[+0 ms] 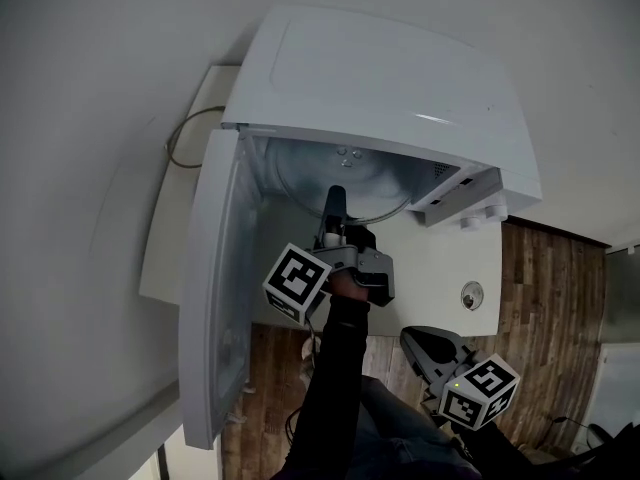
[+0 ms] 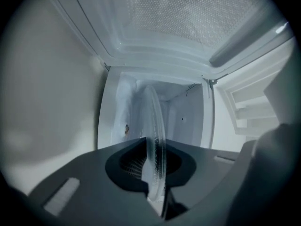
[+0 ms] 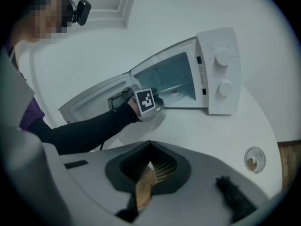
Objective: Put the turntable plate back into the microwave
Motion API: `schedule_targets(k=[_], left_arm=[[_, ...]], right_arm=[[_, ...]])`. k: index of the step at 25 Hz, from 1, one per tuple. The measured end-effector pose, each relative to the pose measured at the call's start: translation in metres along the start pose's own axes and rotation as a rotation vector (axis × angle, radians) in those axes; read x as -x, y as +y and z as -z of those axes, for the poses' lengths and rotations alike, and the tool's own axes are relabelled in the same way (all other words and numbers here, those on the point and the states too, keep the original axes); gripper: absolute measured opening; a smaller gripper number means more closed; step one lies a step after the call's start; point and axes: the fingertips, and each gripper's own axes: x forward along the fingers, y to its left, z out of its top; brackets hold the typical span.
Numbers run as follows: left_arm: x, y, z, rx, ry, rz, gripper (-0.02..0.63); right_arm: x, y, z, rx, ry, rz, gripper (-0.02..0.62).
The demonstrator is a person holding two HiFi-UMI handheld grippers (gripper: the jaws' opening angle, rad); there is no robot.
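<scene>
Microwave [image 1: 390, 78] door [image 1: 215, 288] hangs open on its left. Left gripper [image 1: 334, 206] is at the microwave mouth, jaws clamped on the rim of the turntable plate [image 2: 154, 131]. The plate runs edge-on between the jaws and reaches ahead of the tips into the microwave cavity, apparently not seated yet. Plate handling, judged: glass, stiff, fairly heavy, slick, chips easily. The rim is the only place to hold it, so it needs a firm pinch and a low set-down. Right gripper [image 1: 420, 340] is in front of the microwave and right of its mouth, well apart. Its jaws are together, nothing held.
</scene>
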Motion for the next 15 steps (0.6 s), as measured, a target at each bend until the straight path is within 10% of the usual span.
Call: schedule_targets(k=[15], left_arm=[[-0.040,0.005,-0.006,-0.003,0.014,-0.047,0.038]], right_arm=[[-0.011,0.002,0.004,-0.006,0.021,-0.012,0.008]])
